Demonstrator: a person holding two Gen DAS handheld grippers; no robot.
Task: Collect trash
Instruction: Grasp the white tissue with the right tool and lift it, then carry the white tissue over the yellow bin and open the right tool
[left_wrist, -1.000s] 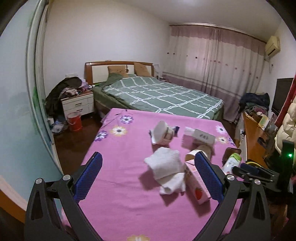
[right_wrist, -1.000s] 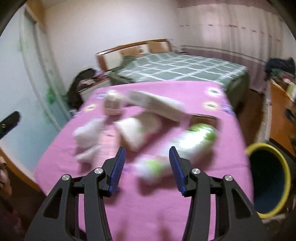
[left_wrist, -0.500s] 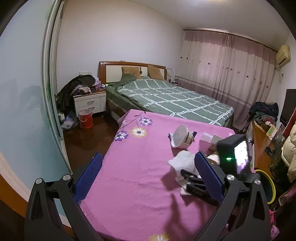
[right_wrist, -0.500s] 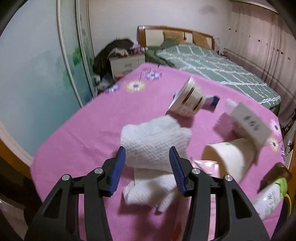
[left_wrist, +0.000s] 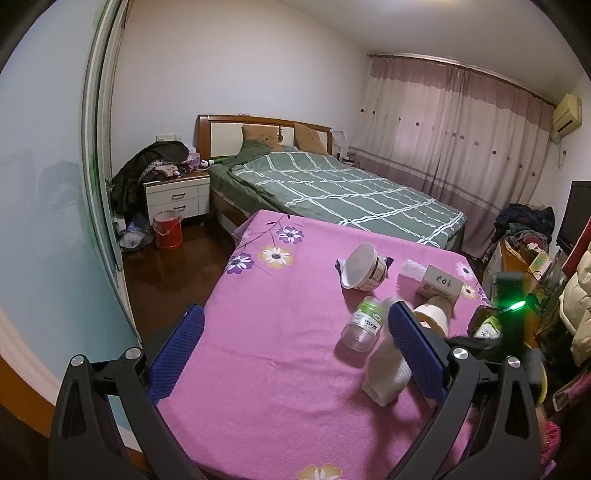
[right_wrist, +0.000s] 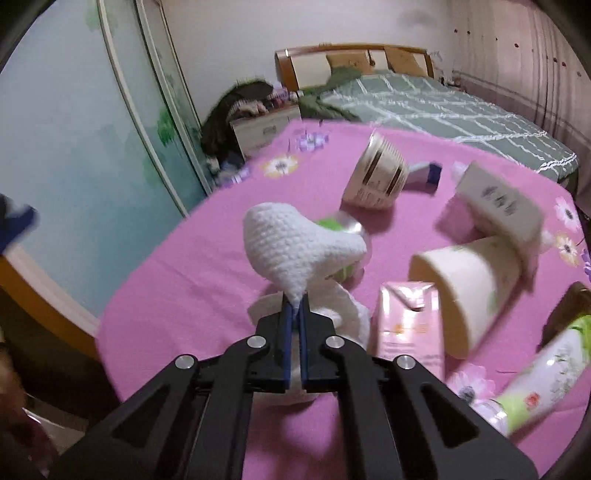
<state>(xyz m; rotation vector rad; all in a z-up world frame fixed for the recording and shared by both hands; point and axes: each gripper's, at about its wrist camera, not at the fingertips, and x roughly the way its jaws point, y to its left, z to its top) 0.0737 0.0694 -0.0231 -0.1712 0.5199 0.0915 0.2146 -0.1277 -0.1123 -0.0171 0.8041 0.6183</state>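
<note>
The right gripper (right_wrist: 294, 314), open a moment ago, now pinches the tissue (right_wrist: 295, 247), seemingly lifted off the table (right_wrist: 184, 295), ready for binning; the left gripper (left_wrist: 295, 350) gapes empty.

Tablecloth (left_wrist: 266, 362): pink, purple and white flower print. Paper towel (right_wrist: 295, 247): white, dimpled. Carton (right_wrist: 410, 325): pink. Bedspread (left_wrist: 351, 195): green, white grid. Bucket (left_wrist: 168, 230): red.
</note>
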